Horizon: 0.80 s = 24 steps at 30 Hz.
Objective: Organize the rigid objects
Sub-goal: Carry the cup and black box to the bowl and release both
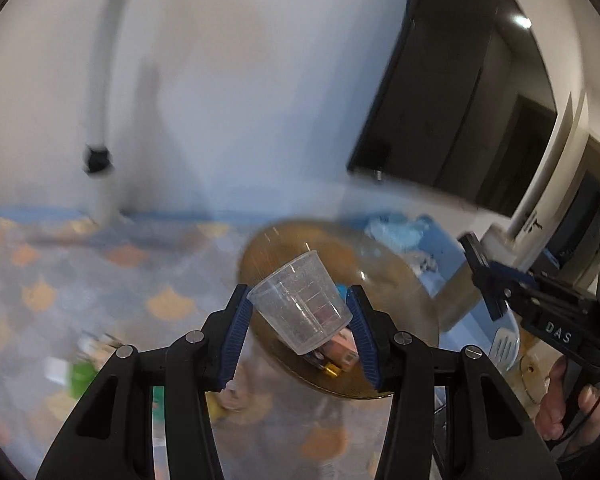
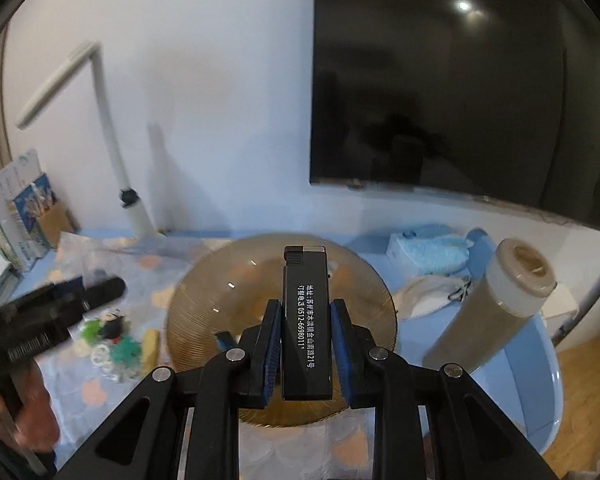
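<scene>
2 small things are in hand at once, both held above the amber glass plate [image 2: 204, 304]. The clear plastic measuring cup [image 1: 300, 304] sits tilted between the blue pads of the left gripper [image 1: 300, 336], pinched across its wall with the rim toward the left pad. It looks light and thin, so it will likely flex or pop out if squeezed hard; a hold lower on the stiffer base would probably be safer. The black lighter [image 2: 306, 320] stands upright in the right gripper [image 2: 306, 344], whose pads close on its 2 narrow sides about halfway up. It is stiff and smooth, so it may slide down under a loose grip.

Through the cup, the left wrist view shows a few small items already lying on the plate, though blur hides what they are. Around the plate lies a patterned cloth on the tabletop [image 2: 100, 384], with a heap of small colourful pieces [image 2: 108, 340] to the left, a tall tan tumbler [image 2: 496, 304] leaning in a blue tub [image 2: 540, 384] to the right, and a white lamp [image 2: 112, 144] near the wall.
</scene>
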### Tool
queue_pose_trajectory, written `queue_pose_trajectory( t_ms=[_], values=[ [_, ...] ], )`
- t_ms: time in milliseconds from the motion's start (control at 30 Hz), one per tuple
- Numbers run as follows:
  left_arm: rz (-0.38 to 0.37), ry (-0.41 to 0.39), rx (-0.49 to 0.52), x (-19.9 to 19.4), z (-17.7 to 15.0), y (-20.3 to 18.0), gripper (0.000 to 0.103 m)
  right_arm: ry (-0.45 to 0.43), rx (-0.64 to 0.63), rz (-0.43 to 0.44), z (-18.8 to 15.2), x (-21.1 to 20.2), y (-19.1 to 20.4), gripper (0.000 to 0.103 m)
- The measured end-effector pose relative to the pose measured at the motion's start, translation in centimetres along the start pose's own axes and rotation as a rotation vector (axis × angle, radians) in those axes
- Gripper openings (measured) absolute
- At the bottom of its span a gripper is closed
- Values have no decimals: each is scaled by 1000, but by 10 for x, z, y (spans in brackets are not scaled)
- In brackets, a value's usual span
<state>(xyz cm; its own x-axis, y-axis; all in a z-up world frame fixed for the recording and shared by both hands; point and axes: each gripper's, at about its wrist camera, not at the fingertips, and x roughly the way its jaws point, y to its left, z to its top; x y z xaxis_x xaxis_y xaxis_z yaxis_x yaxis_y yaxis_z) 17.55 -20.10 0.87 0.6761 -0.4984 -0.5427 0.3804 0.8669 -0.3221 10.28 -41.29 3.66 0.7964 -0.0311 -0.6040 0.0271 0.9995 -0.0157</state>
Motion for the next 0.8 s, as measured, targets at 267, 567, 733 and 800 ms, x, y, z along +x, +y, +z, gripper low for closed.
queue_pose_trajectory(
  t_ms=[267,567,733,800],
  values=[
    [-11,114,30,60,-20,-17,46,178,106,57,-21,69,-23,24],
    [-32,125,5,61,-25,-14,83,164,173,58,-20,68,-40,49],
    [-32,43,-1,11,-9,4,83,118,139,61,-13,41,-32,49],
    [-12,-1,-4,-15,-3,13,83,100,122,74,-10,29,-22,49]
  ],
)
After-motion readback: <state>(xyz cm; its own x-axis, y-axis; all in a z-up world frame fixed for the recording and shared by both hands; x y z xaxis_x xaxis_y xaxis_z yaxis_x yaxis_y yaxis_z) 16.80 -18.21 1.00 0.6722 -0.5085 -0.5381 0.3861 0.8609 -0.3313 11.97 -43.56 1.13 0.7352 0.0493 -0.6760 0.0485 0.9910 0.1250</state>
